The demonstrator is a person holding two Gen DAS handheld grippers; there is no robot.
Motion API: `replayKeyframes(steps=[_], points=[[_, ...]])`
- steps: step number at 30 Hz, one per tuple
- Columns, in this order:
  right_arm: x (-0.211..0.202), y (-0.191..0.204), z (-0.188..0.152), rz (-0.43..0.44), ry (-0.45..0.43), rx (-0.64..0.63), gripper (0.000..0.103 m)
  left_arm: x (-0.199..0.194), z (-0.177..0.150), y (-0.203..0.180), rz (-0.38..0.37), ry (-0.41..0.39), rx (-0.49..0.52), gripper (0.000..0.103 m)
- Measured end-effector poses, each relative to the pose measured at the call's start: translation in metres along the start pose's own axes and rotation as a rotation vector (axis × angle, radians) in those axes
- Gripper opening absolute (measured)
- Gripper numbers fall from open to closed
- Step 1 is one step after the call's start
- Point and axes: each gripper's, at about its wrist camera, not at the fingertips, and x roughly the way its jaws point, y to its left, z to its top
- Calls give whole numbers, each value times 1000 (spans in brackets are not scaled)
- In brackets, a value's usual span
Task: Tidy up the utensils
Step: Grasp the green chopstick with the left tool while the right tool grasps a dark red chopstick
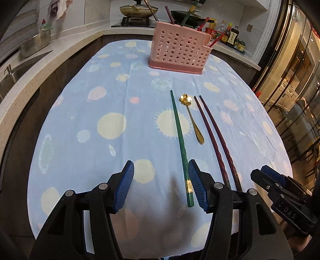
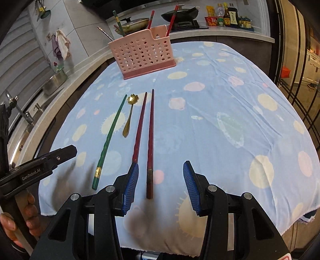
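Observation:
A green chopstick [image 1: 180,140] [image 2: 109,140], a gold flower-bowl spoon [image 1: 192,118] [image 2: 129,118] and two dark red chopsticks [image 1: 216,140] [image 2: 150,140] lie side by side on the blue spotted tablecloth [image 1: 100,104]. A pink perforated utensil holder [image 1: 179,51] [image 2: 143,56] stands at the far end, with several chopsticks in it. My left gripper [image 1: 161,186] is open; the green chopstick's near end lies beside its right finger. My right gripper [image 2: 161,186] is open around the near end of one red chopstick; the other red one passes behind its left finger.
A sink [image 2: 26,120] and metal pot [image 1: 36,43] line the counter on the left. A stove with pans [image 1: 138,11] and sauce bottles [image 2: 228,15] sit beyond the table. Glass doors [image 1: 296,80] stand on the right.

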Motion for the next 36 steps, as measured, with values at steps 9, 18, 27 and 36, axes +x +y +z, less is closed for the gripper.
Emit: replayKeyframes(steps=[9,18,27,36], points=[[8,6,-12,17,30,2,46,7,-14,-9,7,37,20,53],[14,10,-17,20,43,-13,39,12,-20,-12,5,54,26,53],[19,13,-20,21,58,-25,30,19,-24,-15,-5,74,30,54],[21,13,-21,13,57,-31,27,23,-27,-15,1,72,38,54]])
